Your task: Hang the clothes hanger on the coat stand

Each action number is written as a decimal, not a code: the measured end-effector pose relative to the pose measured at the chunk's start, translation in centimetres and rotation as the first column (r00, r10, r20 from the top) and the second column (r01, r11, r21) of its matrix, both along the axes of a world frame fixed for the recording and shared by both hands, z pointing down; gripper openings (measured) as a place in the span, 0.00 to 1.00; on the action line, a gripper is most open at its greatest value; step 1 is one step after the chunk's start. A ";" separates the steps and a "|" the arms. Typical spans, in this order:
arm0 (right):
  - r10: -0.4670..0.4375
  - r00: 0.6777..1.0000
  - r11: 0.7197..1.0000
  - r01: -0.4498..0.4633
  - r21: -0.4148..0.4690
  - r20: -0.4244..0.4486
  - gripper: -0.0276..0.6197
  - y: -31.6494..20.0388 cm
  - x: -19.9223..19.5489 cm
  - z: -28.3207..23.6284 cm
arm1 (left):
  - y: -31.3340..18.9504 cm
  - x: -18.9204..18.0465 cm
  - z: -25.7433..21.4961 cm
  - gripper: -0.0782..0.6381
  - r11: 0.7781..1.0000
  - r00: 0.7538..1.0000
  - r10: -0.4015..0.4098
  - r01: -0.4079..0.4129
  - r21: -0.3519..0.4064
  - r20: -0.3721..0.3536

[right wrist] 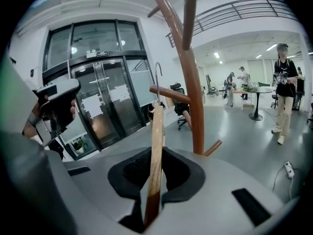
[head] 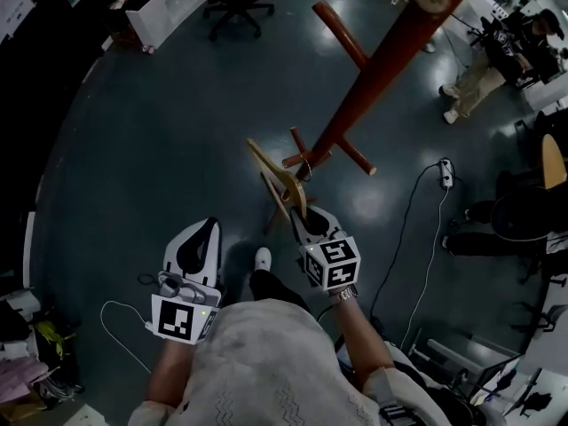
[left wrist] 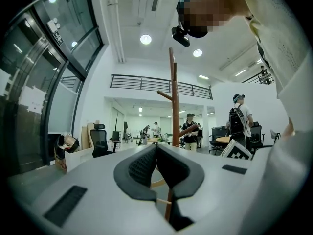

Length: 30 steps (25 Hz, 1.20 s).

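With the right gripper (right wrist: 156, 155) clamped on the hanger (right wrist: 157, 126), steer the hook (right wrist: 157, 75) ahead of the jaws over the peg (right wrist: 172, 94), then lower gently; the left gripper (left wrist: 156, 150) is closed and empty.

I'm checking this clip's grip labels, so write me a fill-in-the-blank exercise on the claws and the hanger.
1. The claw gripping the wooden hanger is the person's ___ one.
2. The left claw is closed and holds ___.
3. The hook on the hanger, up near a peg of the coat stand, is made of ___.
Missing words: right; nothing; metal.
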State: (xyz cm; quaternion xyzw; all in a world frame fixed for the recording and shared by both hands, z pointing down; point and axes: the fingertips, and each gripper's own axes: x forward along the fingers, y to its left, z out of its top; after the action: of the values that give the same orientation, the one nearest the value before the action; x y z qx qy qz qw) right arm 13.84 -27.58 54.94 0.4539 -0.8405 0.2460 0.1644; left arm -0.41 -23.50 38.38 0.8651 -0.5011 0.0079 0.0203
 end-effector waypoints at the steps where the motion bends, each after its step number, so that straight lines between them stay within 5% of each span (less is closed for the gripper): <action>1: 0.002 1.000 1.000 -0.002 -0.008 0.001 0.15 -0.5 0.1 0.7 | -0.2 0.2 0.1 0.13 1.000 1.000 0.001 -0.001 -0.002 0.002; 30: -0.008 1.000 1.000 0.008 0.012 0.012 0.15 -6.7 1.6 7.8 | -4.1 -0.1 2.8 0.13 1.000 1.000 -0.013 0.013 -0.019 0.015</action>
State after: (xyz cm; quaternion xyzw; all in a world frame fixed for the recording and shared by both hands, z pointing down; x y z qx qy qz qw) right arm 15.42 -34.30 62.75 0.4500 -0.8447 0.2432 0.1576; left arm -0.54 -27.63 41.16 0.8616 -0.5066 0.0191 0.0250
